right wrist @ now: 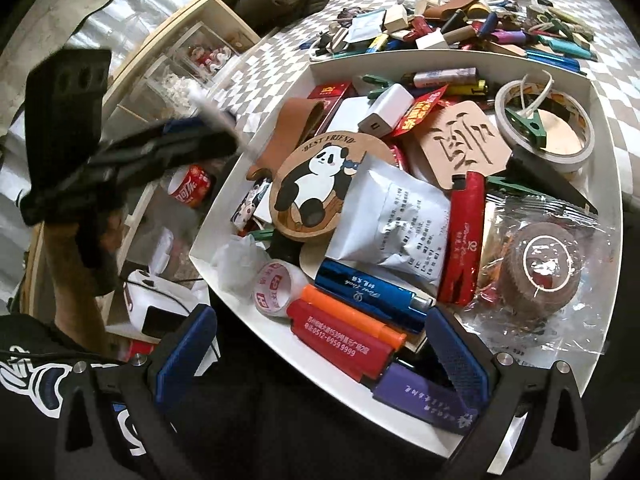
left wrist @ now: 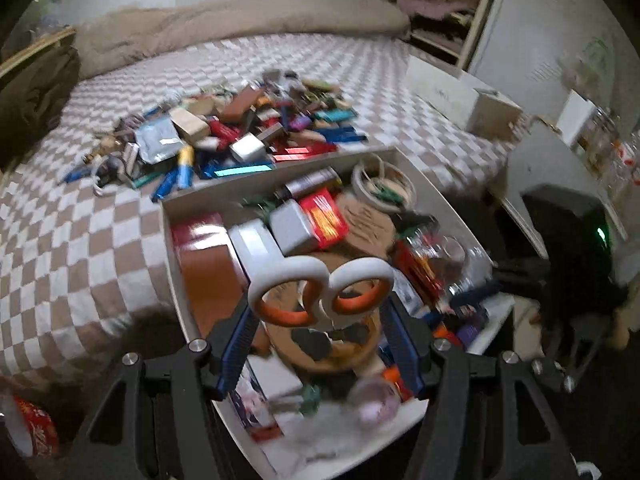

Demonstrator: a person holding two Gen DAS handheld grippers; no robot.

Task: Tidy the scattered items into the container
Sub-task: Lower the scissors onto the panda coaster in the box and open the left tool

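My left gripper (left wrist: 320, 308) is shut on a pair of scissors (left wrist: 280, 276) with white handles lined in orange; its blue pads press the two handle loops from either side. The scissors hang over the white container (left wrist: 168, 240), which is crowded with small items. Beyond it, a pile of scattered items (left wrist: 224, 136) lies on the checkered bed. My right gripper (right wrist: 320, 314) stands open over the near edge of the container (right wrist: 400, 56), above red, orange and purple lighters, gripping nothing. The pile (right wrist: 460, 28) shows past the far wall. The left gripper (right wrist: 120, 152) appears blurred at upper left.
A beige duvet (left wrist: 240, 28) lies at the bed's far side. A white box (left wrist: 460, 96) sits at the bed's right edge, with a cluttered desk (left wrist: 600, 140) beyond. Wooden shelving (right wrist: 168, 60) and a red can (right wrist: 192, 188) stand left of the container. A dark printed sleeve (right wrist: 32, 380) is bottom left.
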